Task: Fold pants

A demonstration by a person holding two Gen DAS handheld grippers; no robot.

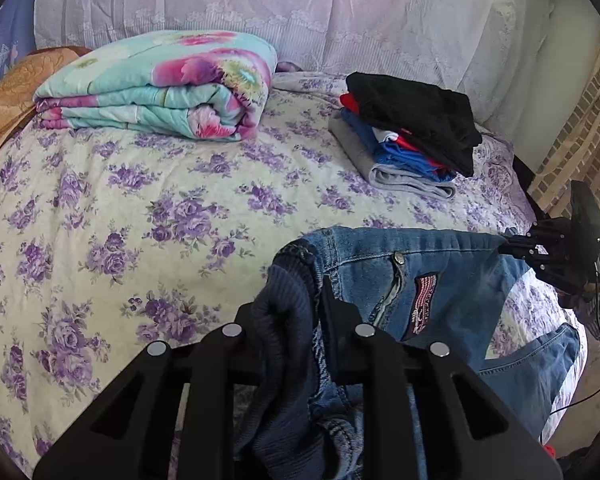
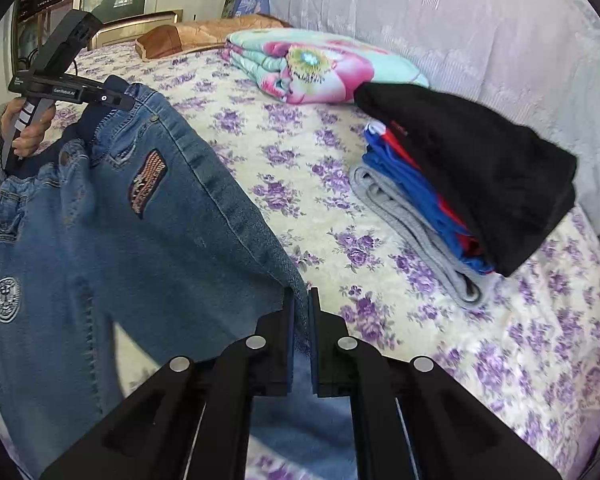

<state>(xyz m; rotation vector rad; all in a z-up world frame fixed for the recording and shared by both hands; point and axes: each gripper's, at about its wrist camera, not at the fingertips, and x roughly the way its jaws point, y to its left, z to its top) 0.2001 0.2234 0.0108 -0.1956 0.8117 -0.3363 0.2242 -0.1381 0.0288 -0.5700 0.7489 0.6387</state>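
A pair of blue jeans [image 1: 440, 280] with a flag patch and dark knit waistband hangs in the air above the bed, held at both ends of the waist. My left gripper [image 1: 300, 320] is shut on the waistband's left end; the cloth bunches between its fingers. It shows in the right wrist view [image 2: 116, 98] at upper left. My right gripper [image 2: 301, 300] is shut on the other edge of the jeans [image 2: 100, 220]. It shows in the left wrist view [image 1: 512, 246] at right. The legs hang down past the bed edge.
The bed [image 1: 140, 200] has a purple-flowered sheet. A folded floral quilt [image 1: 160, 84] lies at the back left. A stack of folded clothes [image 1: 412, 132] with a black top piece sits at the back right. A lace curtain [image 1: 300, 0] hangs behind.
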